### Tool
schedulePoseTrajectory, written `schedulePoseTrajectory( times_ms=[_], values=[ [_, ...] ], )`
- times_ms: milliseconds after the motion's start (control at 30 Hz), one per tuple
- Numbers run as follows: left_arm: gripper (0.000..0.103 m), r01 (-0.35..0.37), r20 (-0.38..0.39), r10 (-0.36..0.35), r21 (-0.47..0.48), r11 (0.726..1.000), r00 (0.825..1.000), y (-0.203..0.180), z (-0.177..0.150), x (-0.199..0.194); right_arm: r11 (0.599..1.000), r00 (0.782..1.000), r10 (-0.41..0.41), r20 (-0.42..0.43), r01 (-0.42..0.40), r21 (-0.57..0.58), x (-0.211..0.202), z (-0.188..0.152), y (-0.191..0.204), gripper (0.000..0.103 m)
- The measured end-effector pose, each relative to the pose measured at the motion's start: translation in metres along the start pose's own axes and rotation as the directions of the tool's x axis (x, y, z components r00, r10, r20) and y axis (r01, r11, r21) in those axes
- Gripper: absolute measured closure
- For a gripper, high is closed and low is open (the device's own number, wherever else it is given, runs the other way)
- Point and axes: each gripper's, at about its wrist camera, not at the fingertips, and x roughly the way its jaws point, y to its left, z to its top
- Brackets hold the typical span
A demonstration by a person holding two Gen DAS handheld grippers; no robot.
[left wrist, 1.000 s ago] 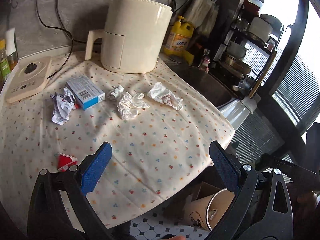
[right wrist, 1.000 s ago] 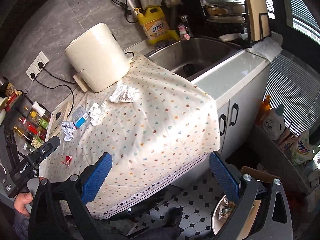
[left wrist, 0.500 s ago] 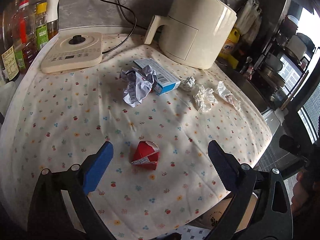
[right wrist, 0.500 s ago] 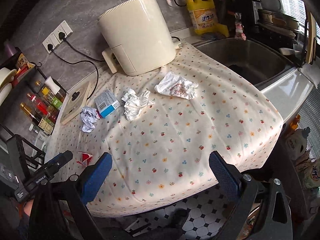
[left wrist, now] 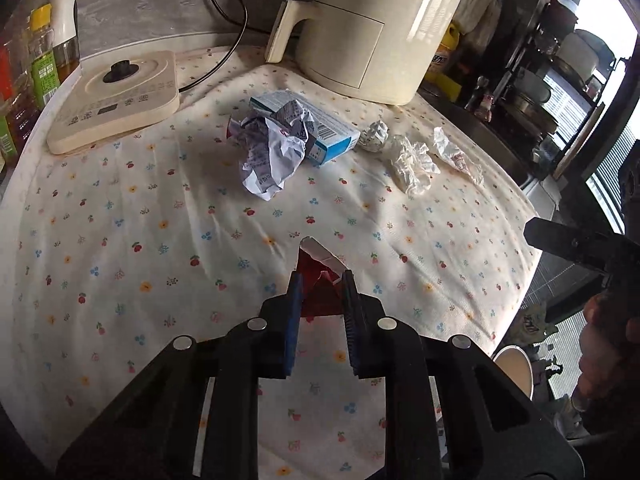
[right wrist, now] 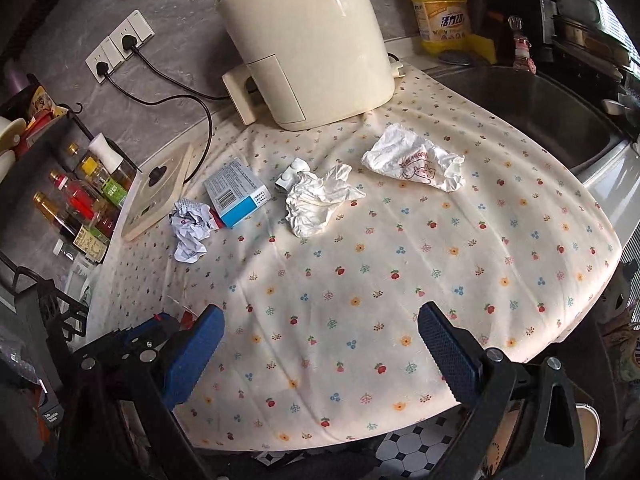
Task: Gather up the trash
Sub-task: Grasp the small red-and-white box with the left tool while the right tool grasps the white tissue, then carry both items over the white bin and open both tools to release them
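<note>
1. The left gripper (left wrist: 320,280) pinches the red wrapper (left wrist: 320,268) at the near edge of the floral cloth (left wrist: 160,220); grasping looks like the step in hand.
2. The right gripper (right wrist: 320,340) hangs spread, holding nothing.
3. Next move, likely: lift the wrapper clear and carry it to the paper bucket (left wrist: 516,364) beyond the cloth's edge.

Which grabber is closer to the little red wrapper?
The left. The left gripper has its jaws closed on the red wrapper on the tablecloth. The right gripper hovers open over the cloth, off to the wrapper's right.

The left gripper (left wrist: 321,280) pinches a red wrapper (left wrist: 320,276) on the flowered tablecloth (left wrist: 160,240), crumpled paper (left wrist: 274,152) beyond.
</note>
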Motion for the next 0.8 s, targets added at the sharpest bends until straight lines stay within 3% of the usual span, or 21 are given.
schedulePoseTrajectory(
  times_ms=[167, 300, 467, 700, 733, 800],
  values=[
    [0.083, -0.002, 0.054, 0.002, -0.012, 1.0, 0.999, 0.015, 0.022, -0.008, 0.999, 1.0, -0.013, 0.007, 0.013, -0.031, 0.014, 0.009, 0.013, 0.01],
    [0.083, 0.008, 0.097, -0.006, -0.02, 1.0, 0.995, 0.027, 0.042, -0.013, 0.998, 1.0, -0.006, -0.024, 0.005, -0.056, 0.038, 0.023, 0.021, 0.029],
    [0.083, 0.007, 0.127, -0.002, -0.037, 0.999, 0.992, 0.043, 0.062, -0.013, 0.997, 0.998, -0.014, -0.06, 0.01, -0.072, 0.071, 0.045, 0.025, 0.043],
    [0.083, -0.004, 0.138, 0.011, -0.048, 0.999, 0.99, 0.056, 0.071, -0.012, 0.995, 0.995, -0.046, -0.09, 0.038, -0.089, 0.111, 0.062, 0.026, 0.046],
    [0.083, -0.008, 0.138, 0.015, -0.05, 0.999, 0.99, 0.057, 0.071, -0.013, 0.996, 0.993, -0.051, -0.107, 0.042, -0.083, 0.117, 0.061, 0.024, 0.052],
    [0.083, -0.01, 0.141, 0.018, -0.053, 0.999, 0.99, 0.059, 0.07, -0.015, 0.995, 0.992, -0.082, -0.097, 0.075, -0.073, 0.118, 0.062, 0.021, 0.089]
  ],
)
